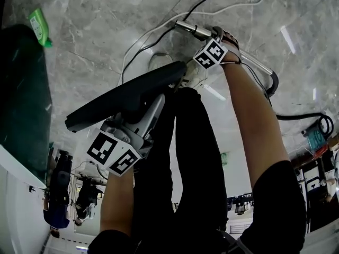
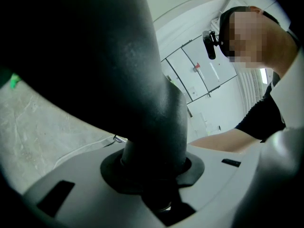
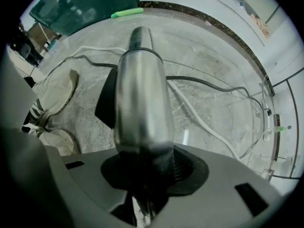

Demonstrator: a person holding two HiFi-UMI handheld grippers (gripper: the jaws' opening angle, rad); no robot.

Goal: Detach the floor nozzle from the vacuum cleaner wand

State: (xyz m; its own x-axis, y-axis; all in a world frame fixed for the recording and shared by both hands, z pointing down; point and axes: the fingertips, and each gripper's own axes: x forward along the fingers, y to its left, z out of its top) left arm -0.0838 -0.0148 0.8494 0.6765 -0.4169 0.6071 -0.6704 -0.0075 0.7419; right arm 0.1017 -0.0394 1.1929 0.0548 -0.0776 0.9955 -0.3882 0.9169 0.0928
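Observation:
The black floor nozzle (image 1: 122, 97) hangs slanted above the floor. My left gripper (image 1: 151, 107) is shut on its thick black neck (image 2: 142, 80), which fills the left gripper view and runs down between the jaws (image 2: 156, 175). The chrome wand (image 1: 193, 30) lies beyond it, and its bare end is apart from the nozzle. My right gripper (image 1: 204, 62) points straight down over the wand. In the right gripper view the wand (image 3: 140, 94) passes between the jaws (image 3: 147, 175), which stand loosely around it. A dark piece (image 3: 105, 101) shows behind the wand.
White and black cables (image 1: 143, 41) loop over the grey marble floor (image 1: 95, 30). A dark green box (image 1: 21, 99) stands at the left with a green item (image 1: 39, 28) beside it. My black-trousered legs (image 1: 190, 157) and light shoes (image 3: 57, 94) are close below.

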